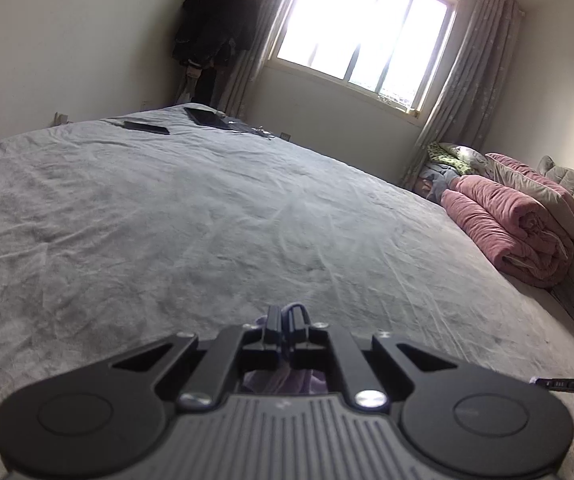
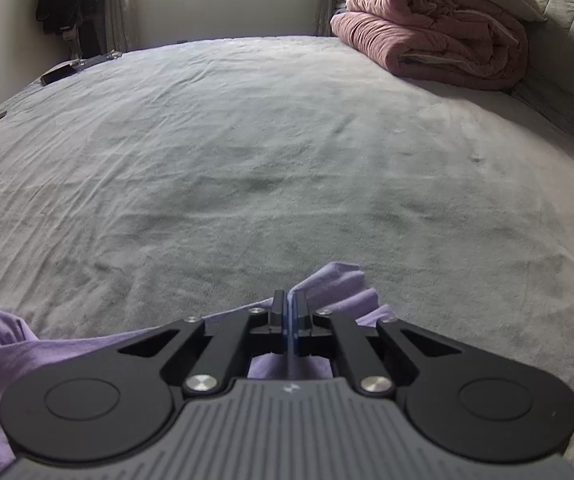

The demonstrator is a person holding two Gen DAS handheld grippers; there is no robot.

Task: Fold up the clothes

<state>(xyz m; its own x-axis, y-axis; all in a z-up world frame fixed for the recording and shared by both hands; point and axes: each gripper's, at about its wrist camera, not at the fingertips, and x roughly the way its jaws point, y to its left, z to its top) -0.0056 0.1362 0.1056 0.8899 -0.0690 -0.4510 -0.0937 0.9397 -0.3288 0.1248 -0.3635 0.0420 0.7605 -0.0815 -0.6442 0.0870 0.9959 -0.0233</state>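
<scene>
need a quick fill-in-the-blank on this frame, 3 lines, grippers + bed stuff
1. The right gripper has its fingers shut on a garment whose colour is ____.
2. The rolled pink quilt lies at the head of the bed, and a ____ rests on top of it.
3. Beyond the grey bedsheet, daylight enters through a ____ flanked by curtains.

Missing words: purple; pillow; window

A lilac garment (image 2: 15, 356) is lying on the plain grey bed (image 2: 247, 152), a dusty-pink quilt (image 2: 439, 36) sitting at its far right corner.
</scene>
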